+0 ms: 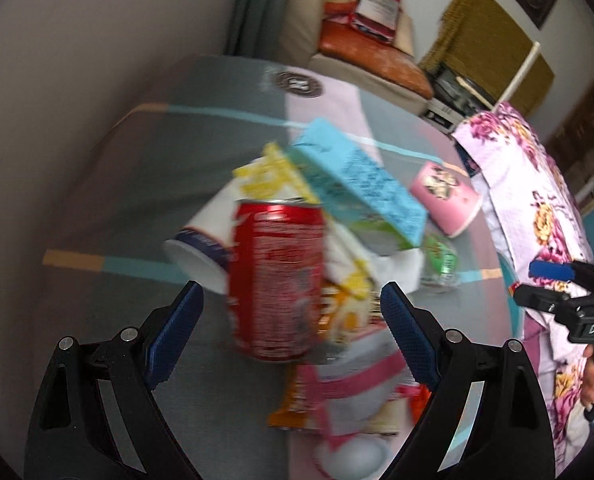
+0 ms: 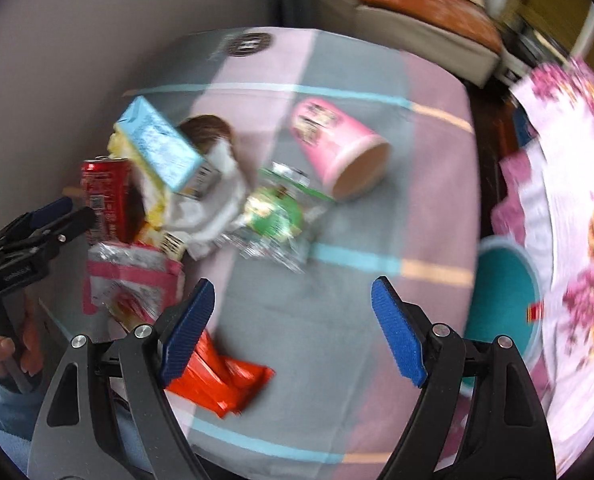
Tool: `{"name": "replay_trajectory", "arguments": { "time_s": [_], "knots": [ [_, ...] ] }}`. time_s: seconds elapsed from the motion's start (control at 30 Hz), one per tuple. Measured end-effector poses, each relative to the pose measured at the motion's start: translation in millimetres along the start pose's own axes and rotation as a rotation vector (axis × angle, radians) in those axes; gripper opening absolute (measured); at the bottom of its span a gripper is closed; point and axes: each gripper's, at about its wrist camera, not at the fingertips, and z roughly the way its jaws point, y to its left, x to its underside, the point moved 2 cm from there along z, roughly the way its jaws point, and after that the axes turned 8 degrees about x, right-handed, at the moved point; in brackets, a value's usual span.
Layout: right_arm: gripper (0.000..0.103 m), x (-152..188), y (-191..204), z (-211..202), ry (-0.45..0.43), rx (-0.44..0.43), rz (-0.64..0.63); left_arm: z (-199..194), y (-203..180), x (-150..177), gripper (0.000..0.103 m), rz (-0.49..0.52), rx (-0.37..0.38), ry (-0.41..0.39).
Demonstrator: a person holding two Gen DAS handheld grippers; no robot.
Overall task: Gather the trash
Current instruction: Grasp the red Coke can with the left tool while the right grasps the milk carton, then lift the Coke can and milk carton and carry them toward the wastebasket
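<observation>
Both views are motion-blurred. The trash sits heaped on a table [image 2: 329, 344] covered in a grey and pink cloth with teal and orange stripes.

Left claw [image 1: 291, 300]: jaws spread wide, nothing between the pads. It points down at the heap. A red can [image 1: 277, 276] stands upright just beyond the fingertips, in line with the gap but not touched by either blue pad.

Right claw [image 2: 293, 300]: jaws also wide apart, nothing gripped. Below its gap lies bare cloth. An orange wrapper [image 2: 225, 380] lies by its left finger; whether they touch cannot be told.

Heap, left wrist view: a blue carton [image 1: 361, 184] rests tilted on top of the pile, behind the red can. A white paper cup [image 1: 201, 248] lies on its side just left of the can. A yellow wrapper [image 1: 269, 176] is wedged between carton and cup. A pink and silver packet [image 1: 349, 384] lies near the claw's right finger.

Off the heap: a pink cup [image 2: 337, 148] lies on its side, mouth open, apart from the pile. A green and clear wrapper [image 2: 273, 212] lies between the pink cup and the heap. A teal bin [image 2: 501, 292] stands beside the table's right edge, next to a floral cloth [image 2: 577, 240].
</observation>
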Motion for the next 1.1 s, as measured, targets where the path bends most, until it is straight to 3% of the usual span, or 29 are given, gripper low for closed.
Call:
{"name": "replay_trajectory", "arguments": {
  "time_s": [0.17,0.57,0.8,0.87,1.03,1.07,1.1],
  "knots": [
    [0.064,-36.5,38.8,9.2,-0.004,-0.031,-0.102,0.0,24.2,1.2,0.090,-0.026,0.043,-0.017],
    [0.064,-100.2,101.4,52.4,0.050,-0.065,-0.255,0.0,71.0,6.9,0.090,-0.083,0.147,-0.006],
    [0.062,-115.0,124.9,71.4,0.064,-0.091,-0.296,0.1,66.9,7.5,0.090,-0.066,0.152,0.003],
    [0.045,-116.1,130.3,76.7,0.076,-0.100,-0.304,0.7,65.2,8.9,0.090,-0.059,0.150,0.008],
    [0.041,-111.4,128.9,71.9,0.068,-0.127,-0.279,-1.6,54.8,9.8,0.090,-0.041,0.156,0.004],
    [0.041,-110.2,125.9,66.5,0.056,-0.128,-0.268,-2.9,50.0,9.5,0.089,-0.028,0.154,-0.001],
    [0.040,-108.9,122.8,61.4,0.043,-0.127,-0.258,-3.6,45.5,8.9,0.081,-0.013,0.157,-0.004]
  ]
}}
